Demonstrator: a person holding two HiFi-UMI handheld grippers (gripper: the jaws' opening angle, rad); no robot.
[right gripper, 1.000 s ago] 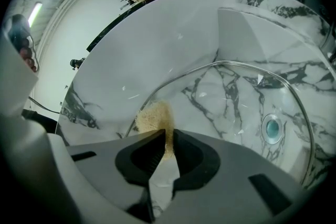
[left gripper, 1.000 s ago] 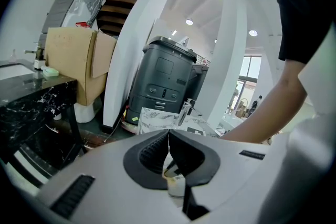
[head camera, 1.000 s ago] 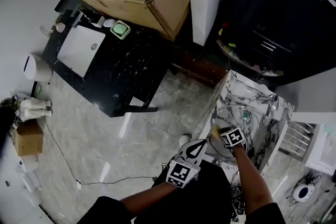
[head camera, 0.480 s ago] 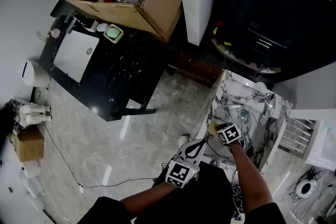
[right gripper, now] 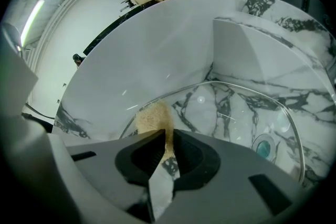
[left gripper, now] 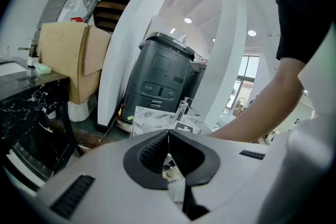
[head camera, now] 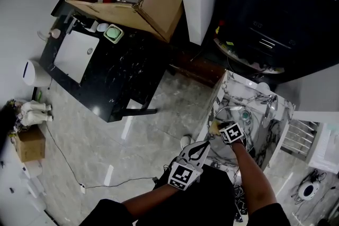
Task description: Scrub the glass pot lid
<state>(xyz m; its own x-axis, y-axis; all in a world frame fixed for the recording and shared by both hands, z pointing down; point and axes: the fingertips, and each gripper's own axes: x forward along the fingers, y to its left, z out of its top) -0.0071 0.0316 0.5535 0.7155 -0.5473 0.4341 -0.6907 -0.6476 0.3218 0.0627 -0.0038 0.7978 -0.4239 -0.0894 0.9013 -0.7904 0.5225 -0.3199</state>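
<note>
Down at four o'clock, the right tool (head camera: 218, 129) pinches a sponge (right gripper: 153, 118) at the rim of the glass pot lid (right gripper: 236, 107) in the sink (right gripper: 131, 50); the left tool (left gripper: 168, 136) is clenched on nothing. Scrubbing looks under way, and the next move is probably a sweep toward the knob (right gripper: 264, 147).

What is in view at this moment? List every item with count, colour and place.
glass pot lid: one, clear, in the sink
sink: one, white marble with dark veins, front right
sponge: one, tan, at the lid's near rim
table: one, black marble, left
cardboard box: one, brown, open, at the table's far end
machine: one, dark grey, behind the sink
left gripper: shut, empty, short of the sink
right gripper: shut on the sponge
</note>
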